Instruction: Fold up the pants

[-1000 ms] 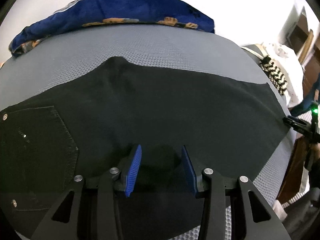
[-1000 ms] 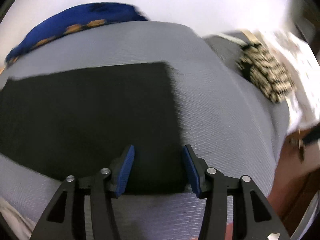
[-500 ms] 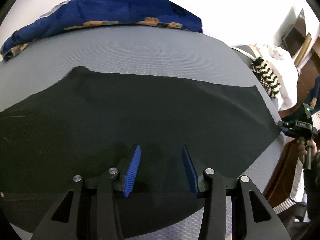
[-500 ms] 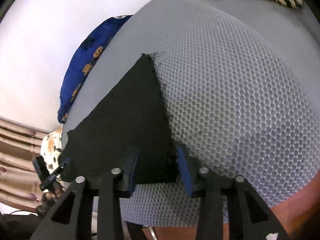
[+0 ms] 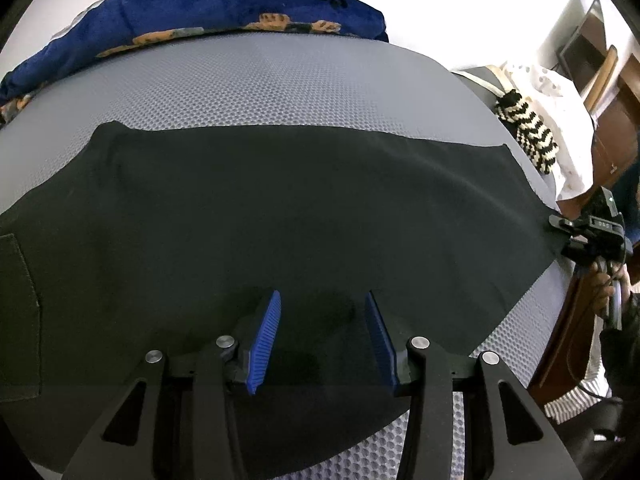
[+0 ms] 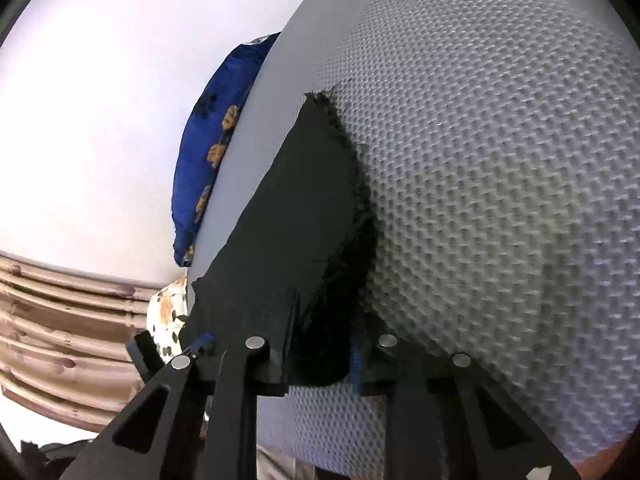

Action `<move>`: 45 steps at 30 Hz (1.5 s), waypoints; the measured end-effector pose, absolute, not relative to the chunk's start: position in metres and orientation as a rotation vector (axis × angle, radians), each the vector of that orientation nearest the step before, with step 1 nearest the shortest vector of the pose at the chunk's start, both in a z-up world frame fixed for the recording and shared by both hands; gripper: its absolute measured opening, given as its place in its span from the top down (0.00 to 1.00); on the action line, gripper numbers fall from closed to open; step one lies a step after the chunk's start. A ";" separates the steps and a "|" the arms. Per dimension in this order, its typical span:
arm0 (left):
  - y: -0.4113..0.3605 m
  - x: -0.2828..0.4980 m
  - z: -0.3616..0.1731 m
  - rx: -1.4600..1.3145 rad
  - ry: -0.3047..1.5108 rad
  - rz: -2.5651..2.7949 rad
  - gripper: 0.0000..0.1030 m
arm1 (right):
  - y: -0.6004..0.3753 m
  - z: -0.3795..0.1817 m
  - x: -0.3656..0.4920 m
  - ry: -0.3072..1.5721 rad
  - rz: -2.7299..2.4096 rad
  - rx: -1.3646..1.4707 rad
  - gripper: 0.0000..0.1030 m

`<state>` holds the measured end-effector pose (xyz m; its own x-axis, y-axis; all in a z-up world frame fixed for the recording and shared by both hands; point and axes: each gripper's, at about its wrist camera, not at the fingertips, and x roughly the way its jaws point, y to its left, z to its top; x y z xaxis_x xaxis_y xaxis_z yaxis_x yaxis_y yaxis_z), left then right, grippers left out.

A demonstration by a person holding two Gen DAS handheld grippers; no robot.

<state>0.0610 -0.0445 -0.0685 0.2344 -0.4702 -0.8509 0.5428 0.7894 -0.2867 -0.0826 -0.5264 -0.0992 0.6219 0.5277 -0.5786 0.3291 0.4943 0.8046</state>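
Black pants (image 5: 300, 208) lie flat across a grey mesh mattress (image 5: 280, 84); a back pocket shows at the left edge. My left gripper (image 5: 322, 336) hovers over the near edge of the cloth, its blue pads apart with nothing pinched between them. My right gripper (image 6: 316, 360) is at the frayed leg hem (image 6: 340, 184). Its jaws are closing, and bunched black fabric fills the gap between them. From the left wrist camera, the right gripper (image 5: 560, 222) sits at the far right corner of the pants, with a person's hand (image 5: 604, 284) behind it.
A blue blanket with orange prints (image 5: 200, 28) lies along the mattress's far edge. At the right are a black-and-white knitted item (image 5: 528, 136), a white cloth (image 5: 560, 112) and wooden furniture (image 5: 616, 120). The mattress drops off just past the leg hem.
The left gripper slid right along the pants, so the pocket moved to the view's left edge. The right gripper rolled, came down to the leg hem and narrowed its jaws around the fabric.
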 end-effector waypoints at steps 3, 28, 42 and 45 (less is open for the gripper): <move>-0.044 0.060 -0.069 0.061 1.132 -0.691 0.54 | -0.519 -0.095 -0.077 0.934 0.096 1.065 0.86; 0.057 0.082 -0.027 -0.147 1.110 -0.542 0.33 | -0.347 -0.001 0.066 0.969 0.275 0.737 0.88; 0.127 0.089 -0.018 -0.290 1.107 -0.523 0.33 | -0.143 -0.036 0.119 1.146 0.552 0.470 0.88; 0.130 0.089 -0.019 -0.308 1.110 -0.555 0.33 | -0.111 -0.042 0.114 1.181 0.576 0.360 0.88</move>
